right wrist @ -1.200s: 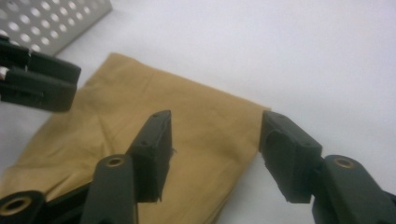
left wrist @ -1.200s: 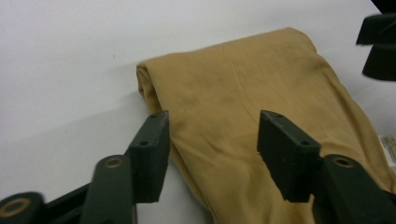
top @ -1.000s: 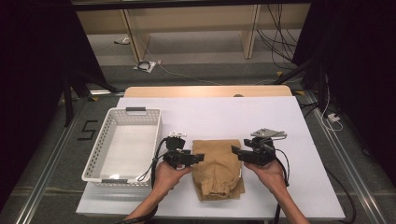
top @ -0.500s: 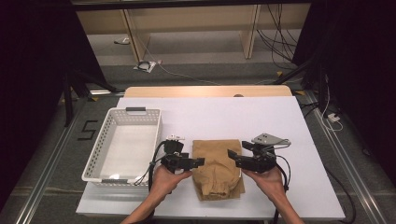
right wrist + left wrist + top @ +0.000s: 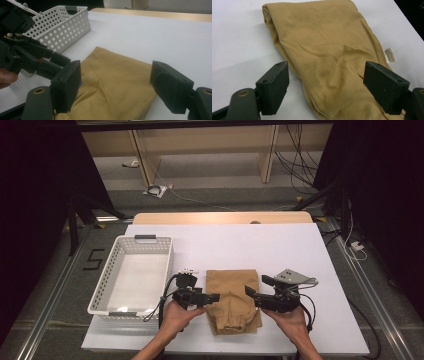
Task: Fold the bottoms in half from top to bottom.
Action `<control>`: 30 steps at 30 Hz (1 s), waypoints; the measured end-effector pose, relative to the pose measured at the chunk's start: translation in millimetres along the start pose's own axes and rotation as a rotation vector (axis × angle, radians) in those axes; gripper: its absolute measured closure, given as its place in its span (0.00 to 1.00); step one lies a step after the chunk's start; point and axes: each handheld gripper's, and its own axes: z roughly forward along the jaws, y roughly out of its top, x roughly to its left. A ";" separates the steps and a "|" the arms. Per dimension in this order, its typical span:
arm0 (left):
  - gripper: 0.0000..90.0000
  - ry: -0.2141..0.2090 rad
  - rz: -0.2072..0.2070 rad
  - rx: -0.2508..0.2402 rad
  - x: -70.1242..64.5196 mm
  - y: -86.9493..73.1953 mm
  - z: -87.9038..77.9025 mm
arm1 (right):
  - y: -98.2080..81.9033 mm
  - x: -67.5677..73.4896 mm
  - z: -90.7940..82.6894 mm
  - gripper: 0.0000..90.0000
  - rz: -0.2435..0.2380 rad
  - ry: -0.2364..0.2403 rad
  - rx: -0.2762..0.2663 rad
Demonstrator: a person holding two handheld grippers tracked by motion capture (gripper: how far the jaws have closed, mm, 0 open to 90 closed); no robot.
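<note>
Both tools just opened: left tool (image 5: pixel 214 297) and right tool (image 5: pixel 250 292) stand apart, nothing gripped. Folded tan cloth (image 5: pixel 233 300) lies between them on counter (image 5: pixel 280 250). Risk: a one-layer regrab unfolds it.

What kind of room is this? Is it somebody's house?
Probably not a house; more likely a lab or workshop for recording. A white table stands among dark curtains, loose cables trail on the floor, and a number is taped there.

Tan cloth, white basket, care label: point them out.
tan cloth (image 5: pixel 232 295), high view, middle of the folded fabric
white basket (image 5: pixel 145 239), high view, far rim at the grey handle
care label (image 5: pixel 390 54), left gripper view, centre of the white tag
</note>
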 end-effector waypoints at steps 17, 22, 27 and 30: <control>0.22 -0.007 -0.080 0.022 3.4 -4.9 -3.0 | -11.4 3.5 -17.7 0.28 0.001 0.006 -0.016; 0.22 -0.022 -0.106 0.040 5.0 -7.9 1.1 | -16.3 5.3 -22.2 0.28 0.001 0.011 -0.022; 0.22 -0.024 -0.123 0.050 6.8 -10.5 3.6 | -20.2 7.0 -27.0 0.28 0.000 0.009 -0.027; 0.21 -0.023 -0.134 0.061 7.8 -11.3 5.3 | -22.7 7.7 -29.0 0.28 -0.004 0.012 -0.027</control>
